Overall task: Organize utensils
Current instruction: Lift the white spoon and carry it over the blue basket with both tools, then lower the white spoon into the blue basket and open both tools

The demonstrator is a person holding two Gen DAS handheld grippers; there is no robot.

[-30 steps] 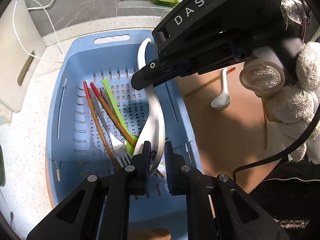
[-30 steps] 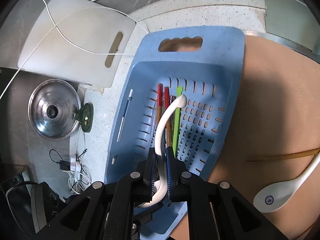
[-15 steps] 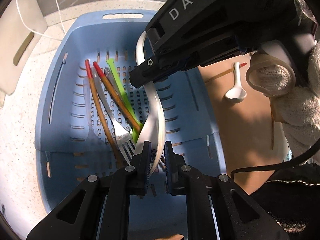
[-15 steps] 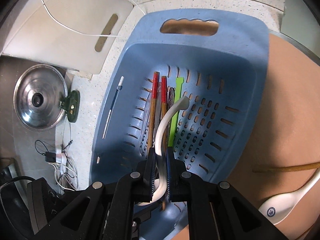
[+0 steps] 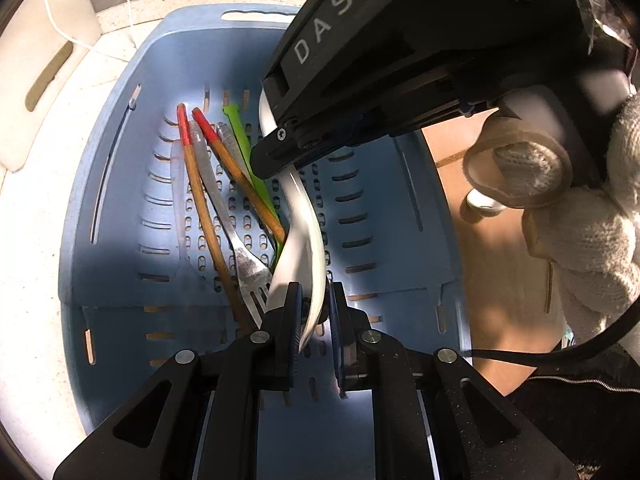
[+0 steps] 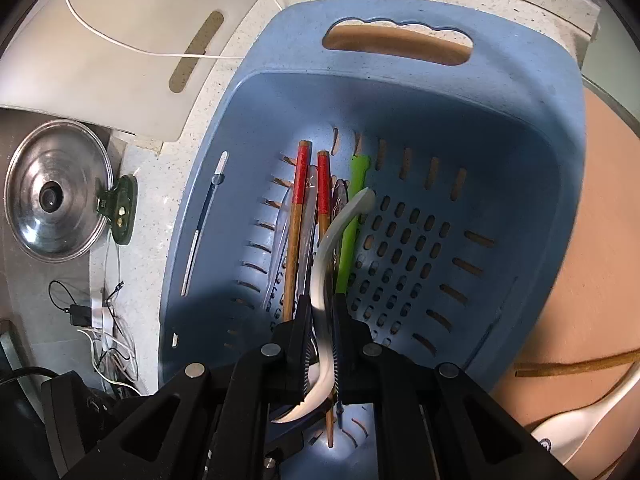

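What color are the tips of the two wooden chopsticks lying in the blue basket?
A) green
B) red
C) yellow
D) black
B: both wooden chopsticks in the blue basket have red ends, seen side by side in the right wrist view, next to the white spoon that the right gripper holds.

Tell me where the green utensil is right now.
The green utensil lies in the blue basket, right of the red-tipped chopsticks, beside the held white spoon.
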